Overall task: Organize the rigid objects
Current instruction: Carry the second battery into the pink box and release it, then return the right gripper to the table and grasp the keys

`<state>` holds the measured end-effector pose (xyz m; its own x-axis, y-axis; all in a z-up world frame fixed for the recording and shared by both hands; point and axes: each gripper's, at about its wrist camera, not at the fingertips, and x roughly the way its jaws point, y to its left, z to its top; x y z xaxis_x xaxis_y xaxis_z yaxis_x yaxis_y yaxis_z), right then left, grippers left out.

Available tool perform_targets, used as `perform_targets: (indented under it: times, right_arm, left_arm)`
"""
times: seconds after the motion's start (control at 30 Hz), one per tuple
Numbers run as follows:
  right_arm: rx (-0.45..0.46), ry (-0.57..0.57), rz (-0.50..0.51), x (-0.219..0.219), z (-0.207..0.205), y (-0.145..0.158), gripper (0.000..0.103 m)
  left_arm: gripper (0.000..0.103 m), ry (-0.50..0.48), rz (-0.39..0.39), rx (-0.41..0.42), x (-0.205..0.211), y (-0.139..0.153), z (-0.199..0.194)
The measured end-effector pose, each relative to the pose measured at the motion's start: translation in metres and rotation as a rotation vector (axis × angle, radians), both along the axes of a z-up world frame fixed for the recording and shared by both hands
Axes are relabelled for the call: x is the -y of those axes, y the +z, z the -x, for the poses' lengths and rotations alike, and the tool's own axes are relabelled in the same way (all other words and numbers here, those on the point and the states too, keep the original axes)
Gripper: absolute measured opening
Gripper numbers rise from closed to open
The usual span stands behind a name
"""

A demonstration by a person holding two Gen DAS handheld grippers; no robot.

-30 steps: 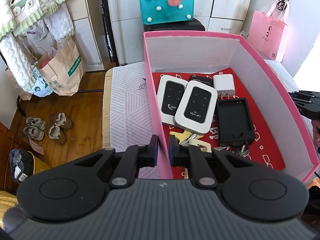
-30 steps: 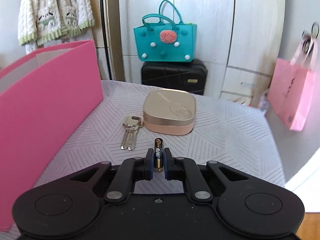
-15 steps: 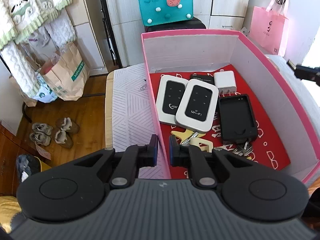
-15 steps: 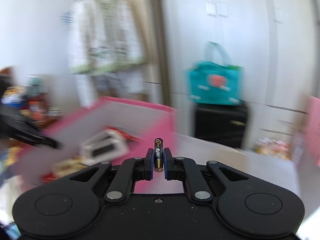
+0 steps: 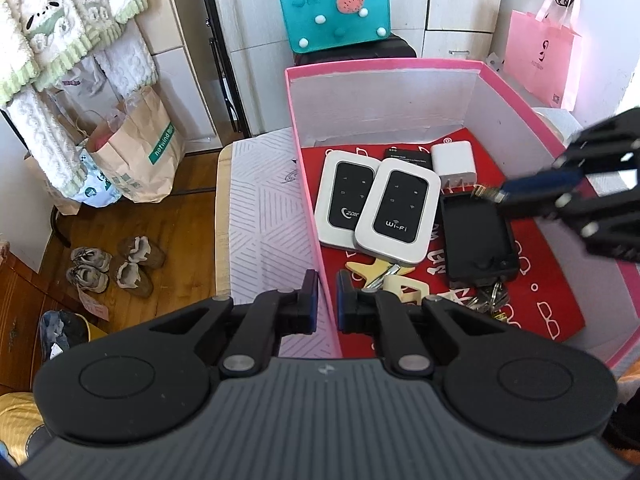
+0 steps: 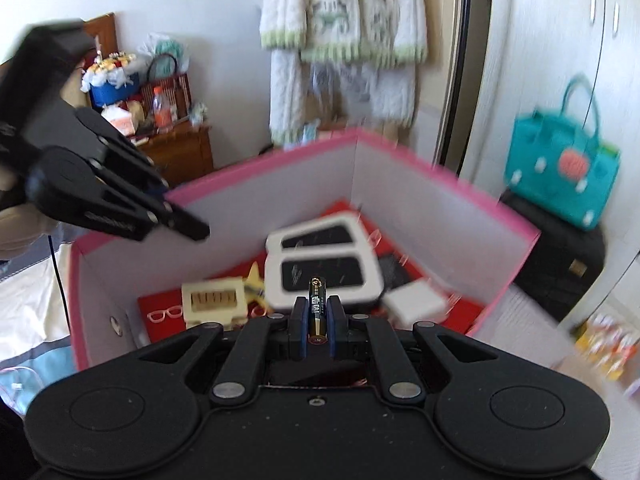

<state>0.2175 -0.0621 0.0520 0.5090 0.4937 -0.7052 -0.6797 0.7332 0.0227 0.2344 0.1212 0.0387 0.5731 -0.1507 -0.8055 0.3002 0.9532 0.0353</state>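
Observation:
A pink box (image 5: 384, 68) with a red floor holds two white Wi-Fi routers (image 5: 396, 216), a white charger plug (image 5: 454, 160), a black case (image 5: 478, 236), keys (image 5: 490, 300) and a cream clip (image 5: 404, 286). My left gripper (image 5: 323, 300) is shut on the box's left wall near its front corner. My right gripper (image 6: 316, 320) is shut on a black and gold battery (image 6: 317, 308) and hovers over the box (image 6: 452, 184). It shows in the left wrist view (image 5: 532, 188) above the black case.
The box sits on a striped white cloth (image 5: 260, 216). A teal bag (image 5: 334, 12) on a black suitcase stands behind it, a pink paper bag (image 5: 540, 60) to the right. Paper bags (image 5: 136, 152) and shoes (image 5: 116, 264) lie on the wooden floor at left.
My right gripper has carried the battery from the cloth beside the box to above the box's inside. My left gripper keeps its hold on the box wall.

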Motion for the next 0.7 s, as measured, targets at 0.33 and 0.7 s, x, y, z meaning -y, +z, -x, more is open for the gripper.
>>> perform_targets:
  times: [0.33,0.7]
  right_arm:
    - [0.079,-0.060,-0.001,0.005,0.017,0.000,0.012]
    - [0.137,-0.316,-0.140,0.094,0.065,0.012,0.039]
  left_arm:
    - [0.009,-0.005,0.027,0.003,-0.006,0.000,0.001]
    - [0.009,-0.059,-0.004,0.052,-0.002,-0.001,0.008]
